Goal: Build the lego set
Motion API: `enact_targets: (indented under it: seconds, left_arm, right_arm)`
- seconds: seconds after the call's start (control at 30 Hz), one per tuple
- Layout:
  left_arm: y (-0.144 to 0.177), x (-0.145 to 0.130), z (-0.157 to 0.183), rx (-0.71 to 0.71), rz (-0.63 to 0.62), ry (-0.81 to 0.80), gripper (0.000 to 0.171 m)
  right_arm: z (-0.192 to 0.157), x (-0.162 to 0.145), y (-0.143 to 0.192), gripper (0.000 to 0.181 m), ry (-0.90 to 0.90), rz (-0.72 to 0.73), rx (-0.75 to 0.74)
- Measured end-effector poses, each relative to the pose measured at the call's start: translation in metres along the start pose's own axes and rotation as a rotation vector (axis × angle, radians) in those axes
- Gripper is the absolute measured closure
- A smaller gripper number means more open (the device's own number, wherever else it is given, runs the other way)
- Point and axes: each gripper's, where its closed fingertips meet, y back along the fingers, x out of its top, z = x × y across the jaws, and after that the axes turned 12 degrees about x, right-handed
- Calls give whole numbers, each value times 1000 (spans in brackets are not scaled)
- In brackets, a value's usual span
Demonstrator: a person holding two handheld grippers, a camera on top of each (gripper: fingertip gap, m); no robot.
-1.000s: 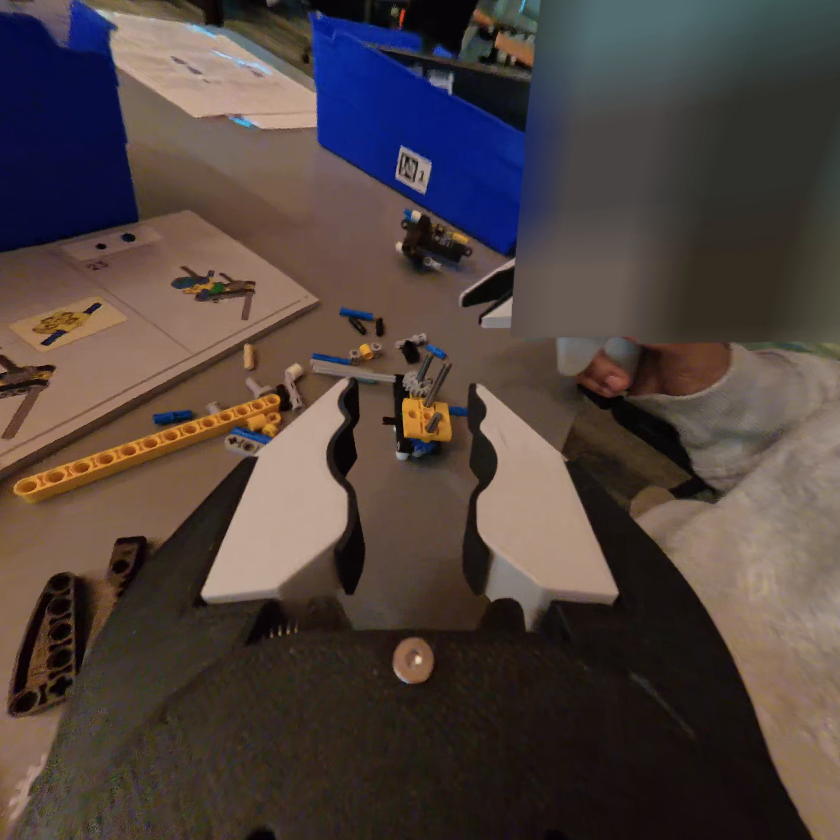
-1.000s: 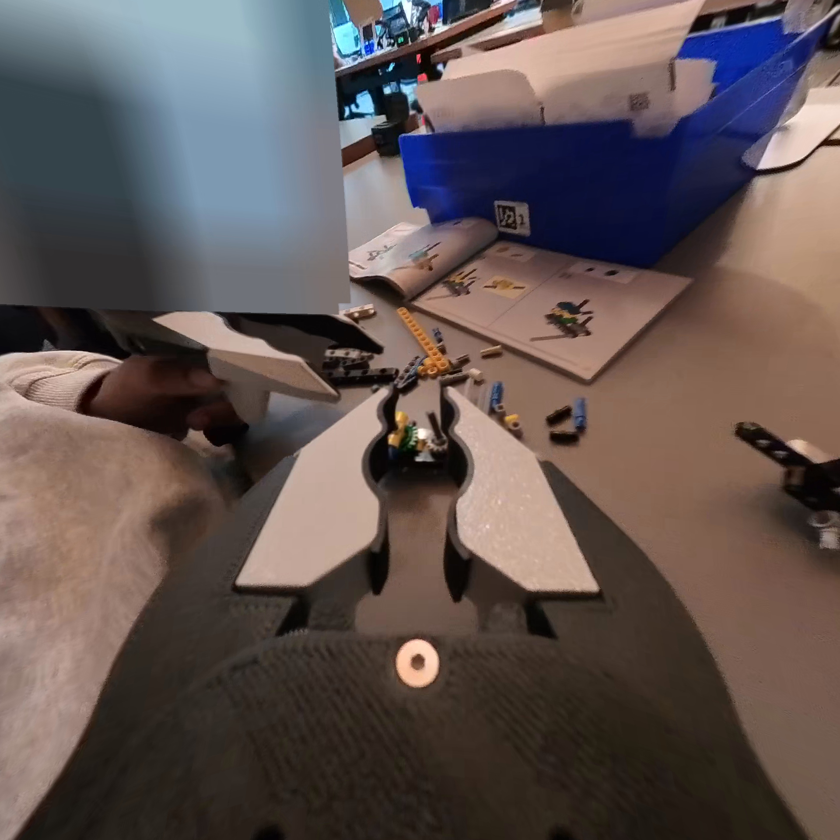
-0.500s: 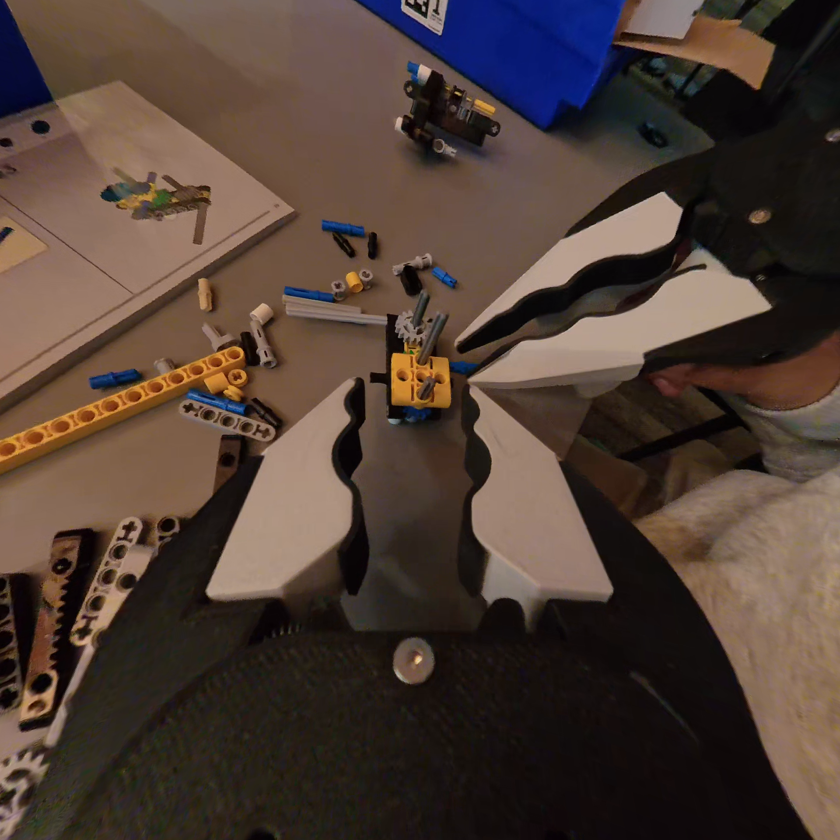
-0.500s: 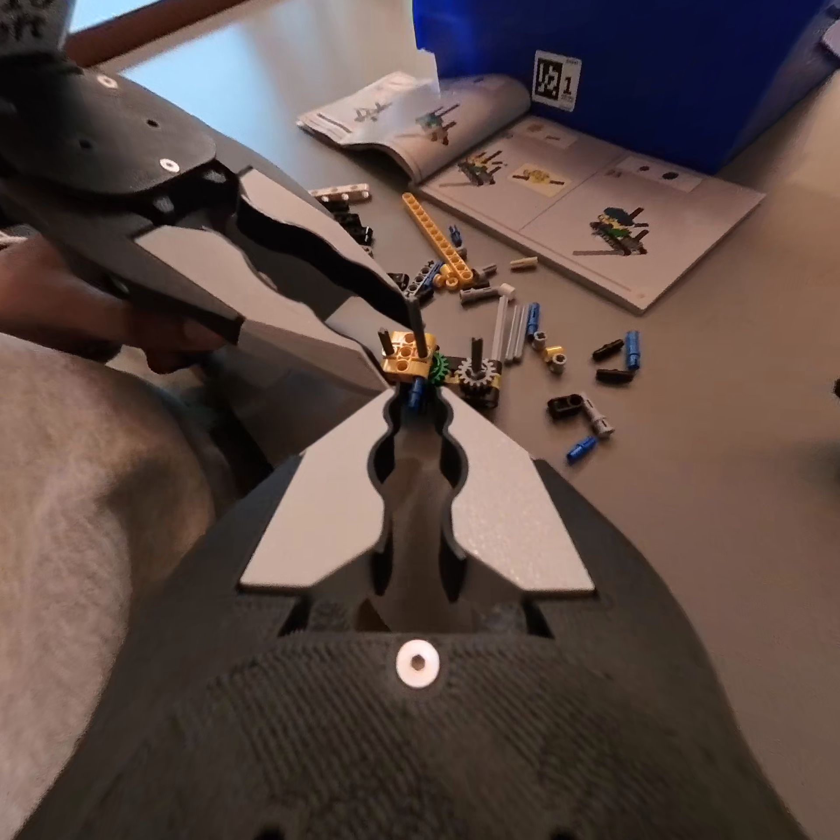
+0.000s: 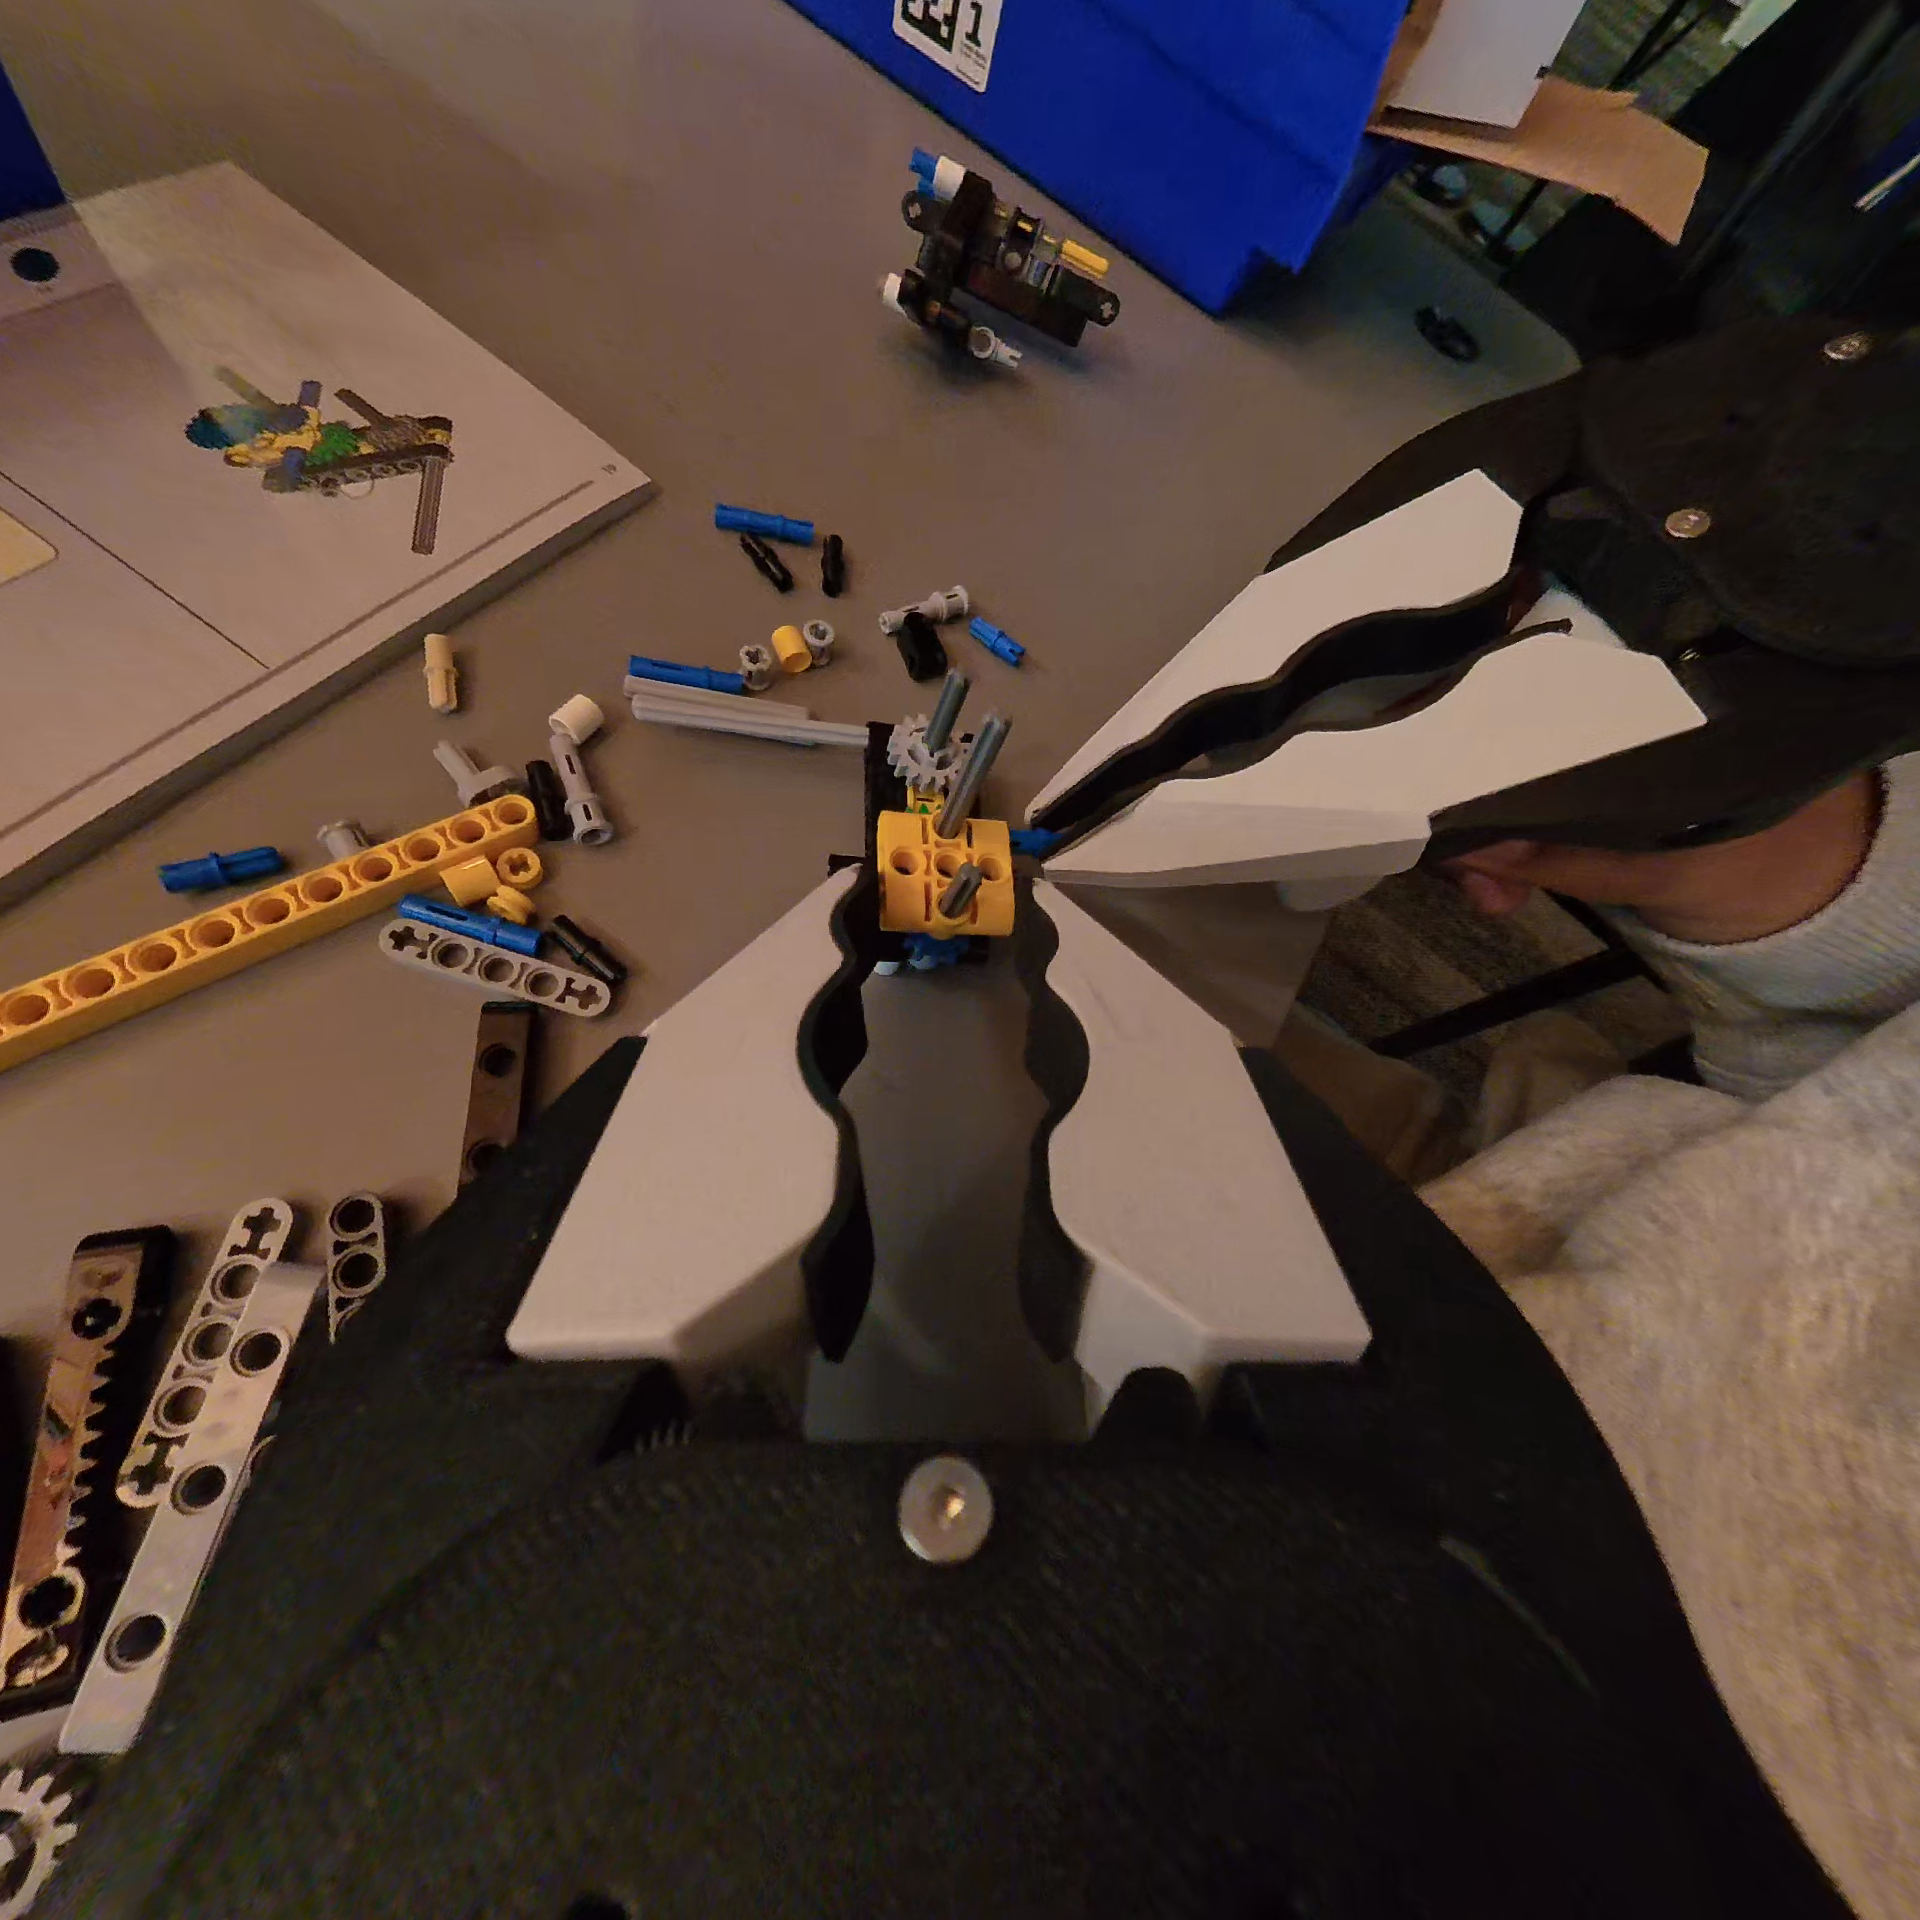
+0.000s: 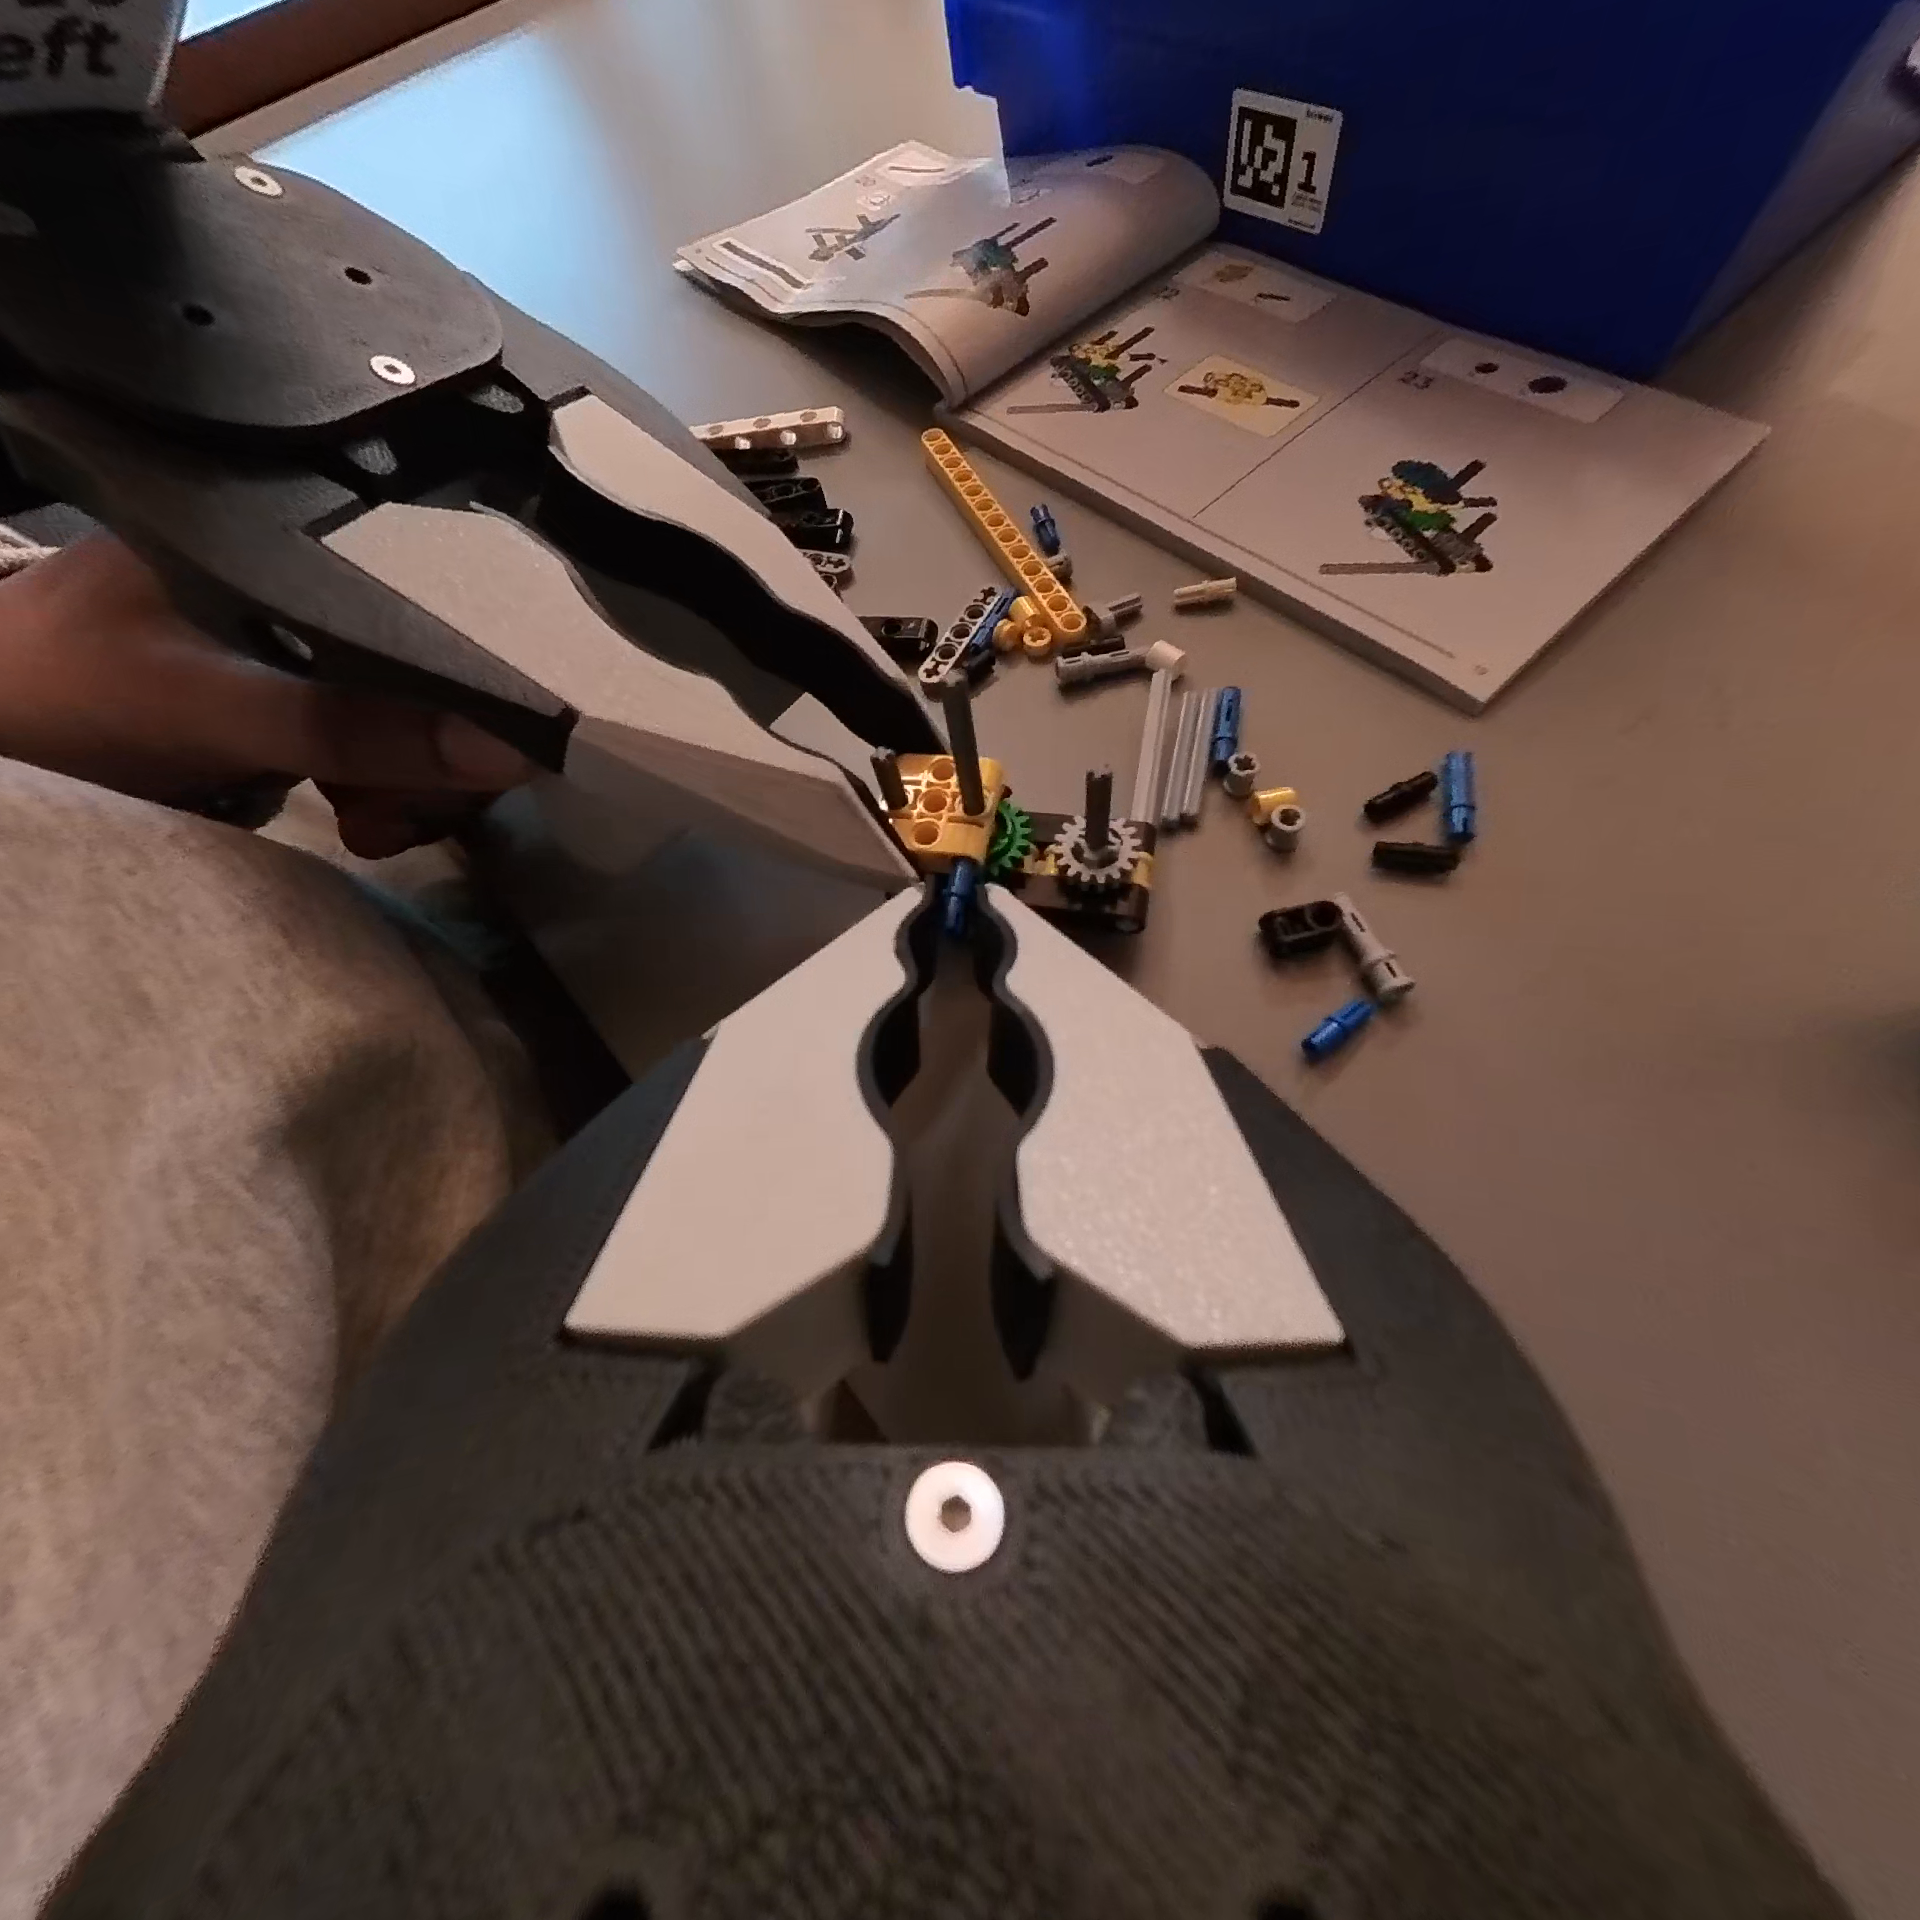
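A small lego assembly with a yellow block, grey axles and a grey gear sits near the table's front edge. My left gripper is shut on it, fingertips on both sides of the yellow block. My right gripper comes in from the right, shut on a blue pin sticking out of the assembly's side. In the right wrist view, my right gripper pinches the blue pin, and the left gripper holds the yellow block from the upper left.
An open instruction booklet lies at the left, a blue bin behind. A black sub-assembly stands apart. A long yellow beam, loose pins and several beams are scattered about. A person's sleeve is at the right. My two grippers' fingertips are within a few centimetres of each other.
Both grippers came down onto the assembly. The left fingers narrowed onto the yellow block. The right gripper moved in and now pinches the blue pin.
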Motion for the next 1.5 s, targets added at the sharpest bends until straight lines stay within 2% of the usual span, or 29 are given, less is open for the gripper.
enact_targets:
  seconds: [0.47,0.83,1.07,1.33,1.5]
  left_arm:
    - [-1,0,3,1,12,18,148]
    - [-1,-1,7,19,21,-24,148]
    - [-1,-1,8,22,24,-37,148]
    - [-2,-1,9,20,27,-26,148]
    - [-2,-1,11,14,27,-30,148]
  right_arm:
    - [0,-2,3,178,-178,22,62]
    - [-1,-5,6,178,-125,-27,55]
    - [-2,-6,8,178,-329,22,136]
    - [-1,-6,8,178,-174,-48,54]
    - [-2,-7,10,179,-337,5,130]
